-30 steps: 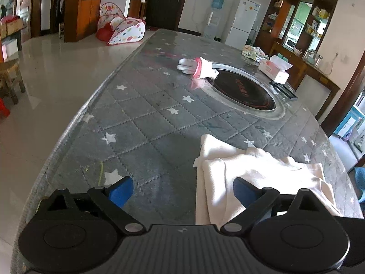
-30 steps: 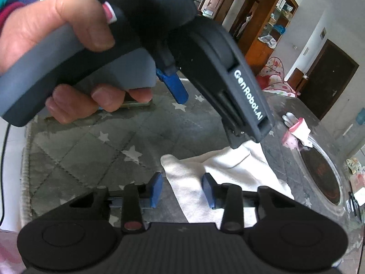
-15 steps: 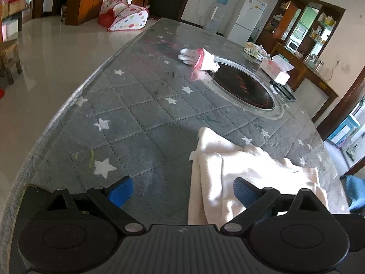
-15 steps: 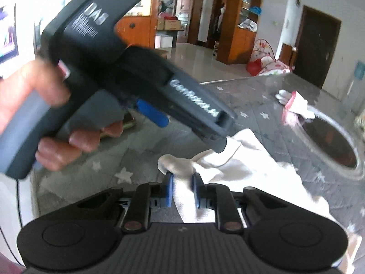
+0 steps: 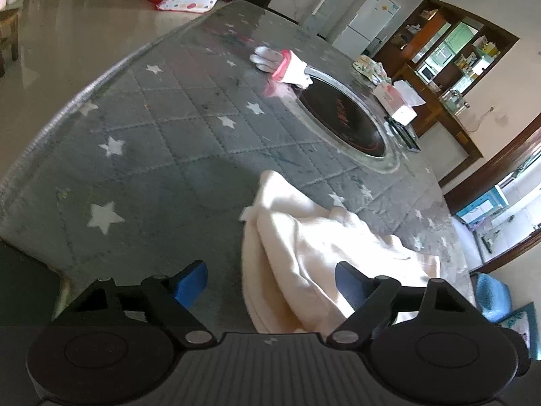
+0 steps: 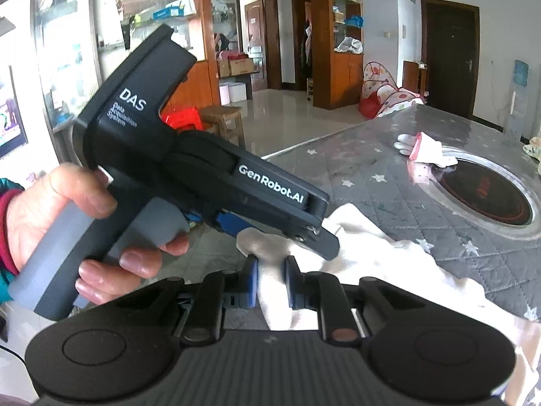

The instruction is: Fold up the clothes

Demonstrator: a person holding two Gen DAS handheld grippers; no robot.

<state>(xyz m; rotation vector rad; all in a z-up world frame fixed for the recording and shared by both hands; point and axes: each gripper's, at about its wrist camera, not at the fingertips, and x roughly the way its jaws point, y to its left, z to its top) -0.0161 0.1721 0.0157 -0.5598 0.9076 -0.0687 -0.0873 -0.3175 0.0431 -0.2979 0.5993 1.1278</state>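
The right claw (image 6: 270, 279) pinches a corner of the cream cloth (image 5: 324, 250) lying on the gray surface (image 5: 169, 142) to fold it, while the left claw (image 5: 270, 280) is closing around its edge, not yet gripping.

Black claw (image 6: 270, 279), blue pads, red sleeve (image 6: 8, 226)

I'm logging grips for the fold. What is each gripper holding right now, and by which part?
The right gripper pinches the cream garment at a bunched corner. The left gripper holds nothing; its jaws are closing around the garment's near edge.
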